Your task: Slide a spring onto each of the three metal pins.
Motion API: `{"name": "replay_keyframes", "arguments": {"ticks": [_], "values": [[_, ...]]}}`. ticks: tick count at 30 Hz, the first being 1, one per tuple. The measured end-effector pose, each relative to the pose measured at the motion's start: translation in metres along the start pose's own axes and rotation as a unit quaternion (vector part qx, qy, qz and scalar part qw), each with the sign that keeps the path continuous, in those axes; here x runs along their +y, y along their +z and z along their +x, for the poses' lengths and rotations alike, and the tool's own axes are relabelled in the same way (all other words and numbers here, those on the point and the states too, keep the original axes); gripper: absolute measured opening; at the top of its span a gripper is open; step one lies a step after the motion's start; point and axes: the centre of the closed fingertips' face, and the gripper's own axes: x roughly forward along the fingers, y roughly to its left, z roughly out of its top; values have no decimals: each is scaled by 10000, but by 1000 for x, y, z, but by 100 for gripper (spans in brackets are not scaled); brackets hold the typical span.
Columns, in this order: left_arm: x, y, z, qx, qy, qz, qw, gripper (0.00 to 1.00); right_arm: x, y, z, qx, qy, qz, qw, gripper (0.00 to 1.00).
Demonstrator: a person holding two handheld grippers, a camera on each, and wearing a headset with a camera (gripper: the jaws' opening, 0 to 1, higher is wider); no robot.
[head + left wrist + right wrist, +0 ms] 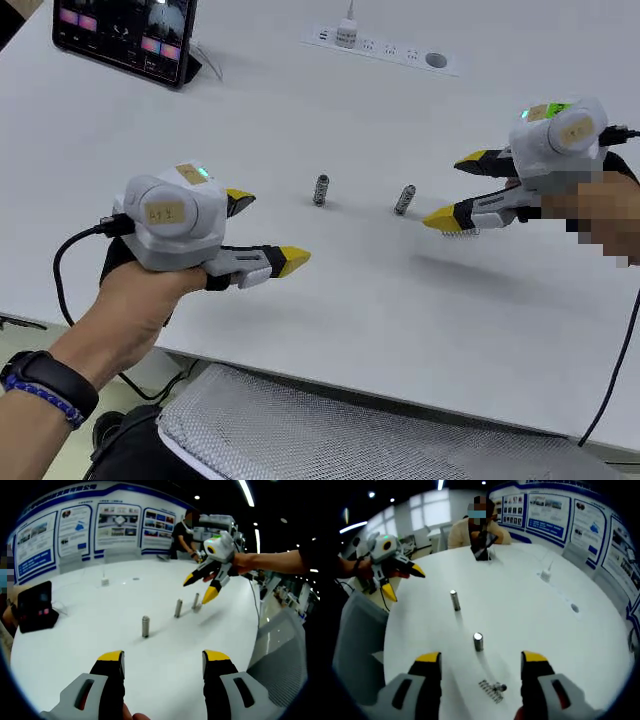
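Left gripper (pixel 270 228) and right gripper (pixel 448 190) both stand released and empty; two pins (pixel 320 190) at frame centre appear already sprung, so the loose spring (pixel 489 690) lying lower centre on the table (pixel 545 630) likely needs grasping next.

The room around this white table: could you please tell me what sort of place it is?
Probably a company showroom or demo hall: blue-and-white printed display boards line the wall, and a large white table carries a black tablet and a white power strip.
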Motion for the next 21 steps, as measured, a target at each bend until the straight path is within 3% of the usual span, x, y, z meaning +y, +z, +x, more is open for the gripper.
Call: {"name": "replay_keyframes", "arguments": {"ticks": [8, 13, 21], "values": [[-4, 2, 3, -23, -32, -10, 10000, 64, -1, -2, -11, -272, -233, 338, 9988, 67], [-6, 4, 5, -30, -57, -6, 10000, 64, 2, -4, -15, -437, -240, 566, 9972, 69], [-8, 7, 10, -44, -83, -1, 10000, 64, 8, -14, -22, -536, -382, 786, 9947, 71]]}}
